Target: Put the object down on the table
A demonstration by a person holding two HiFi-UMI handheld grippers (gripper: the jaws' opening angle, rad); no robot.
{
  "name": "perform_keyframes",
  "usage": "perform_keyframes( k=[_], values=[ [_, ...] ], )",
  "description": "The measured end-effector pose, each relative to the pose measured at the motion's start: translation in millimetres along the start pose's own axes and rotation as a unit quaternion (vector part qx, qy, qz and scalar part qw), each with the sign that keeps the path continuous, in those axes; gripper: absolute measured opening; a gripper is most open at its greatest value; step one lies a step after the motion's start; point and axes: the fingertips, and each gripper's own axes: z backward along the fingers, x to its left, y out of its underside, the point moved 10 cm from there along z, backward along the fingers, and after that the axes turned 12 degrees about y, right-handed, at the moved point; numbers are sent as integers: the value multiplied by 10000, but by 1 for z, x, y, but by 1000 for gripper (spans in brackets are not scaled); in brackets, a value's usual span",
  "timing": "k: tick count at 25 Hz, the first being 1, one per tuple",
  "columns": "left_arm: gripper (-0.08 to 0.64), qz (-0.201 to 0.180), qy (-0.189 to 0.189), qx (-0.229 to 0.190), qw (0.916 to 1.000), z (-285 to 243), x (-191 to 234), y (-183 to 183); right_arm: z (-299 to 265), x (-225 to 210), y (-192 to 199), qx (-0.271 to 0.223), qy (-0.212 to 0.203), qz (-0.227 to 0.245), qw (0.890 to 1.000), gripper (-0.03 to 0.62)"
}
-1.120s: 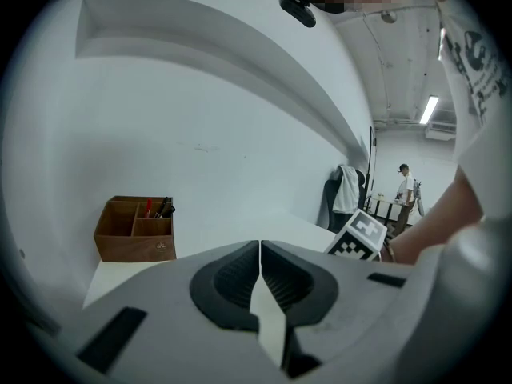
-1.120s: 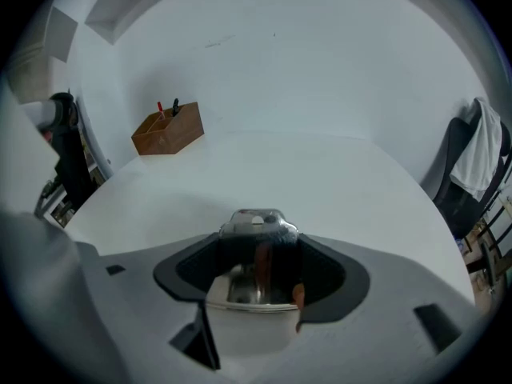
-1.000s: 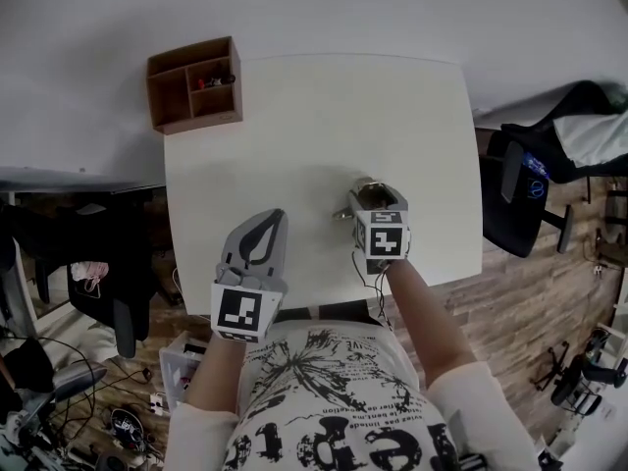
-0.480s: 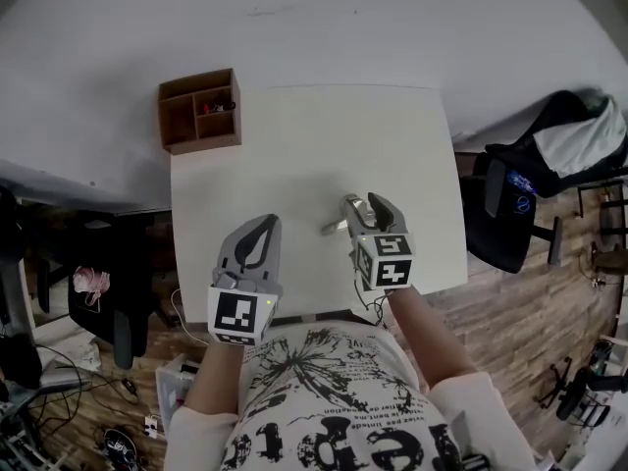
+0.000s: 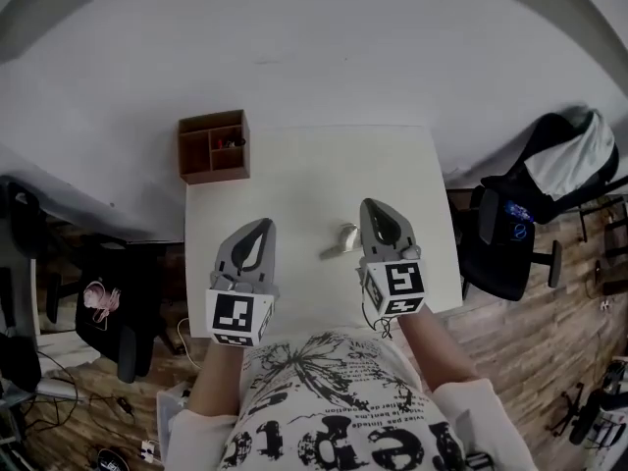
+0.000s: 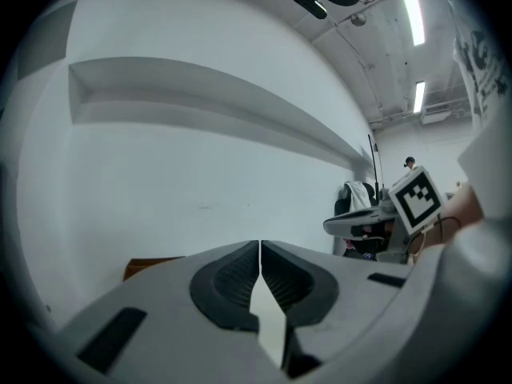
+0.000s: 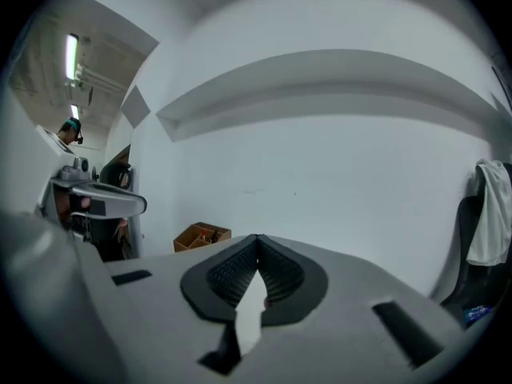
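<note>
A small pale object point(image 5: 341, 239) lies on the white table point(image 5: 294, 180), just left of my right gripper point(image 5: 376, 207). That gripper is shut with nothing between its jaws and is raised above the table's near right part. My left gripper point(image 5: 259, 227) is shut and empty too, held over the near left part of the table. In the right gripper view the shut jaw tips point(image 7: 257, 239) point at a white wall, and the left gripper view shows its shut tips point(image 6: 260, 245) the same way.
A brown wooden organiser box point(image 5: 213, 146) sits at the table's far left corner, also in the right gripper view point(image 7: 202, 235). A black chair with a light garment point(image 5: 549, 180) stands right of the table. Dark chairs and clutter point(image 5: 93, 297) are on the left floor.
My right gripper has let go of the small object, closed its jaws and lifted away. Both grippers and the head have risen, so the table looks smaller.
</note>
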Motion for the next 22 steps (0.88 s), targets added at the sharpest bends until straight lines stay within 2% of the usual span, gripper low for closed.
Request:
perform_keyframes(
  k=[5, 9, 22],
  values=[
    [12, -188, -127, -185, 9996, 0, 4, -18, 6, -7, -23, -312, -327, -292, 9986, -6],
    [12, -285, -180, -311, 9989, 1, 3, -30, 9, -9, -34, -509, -462, -343, 9970, -8],
    [12, -272, -400, -441, 9979, 7, 1, -40, 8, -5, -35, -576, -649, -354, 9956, -9]
  ],
)
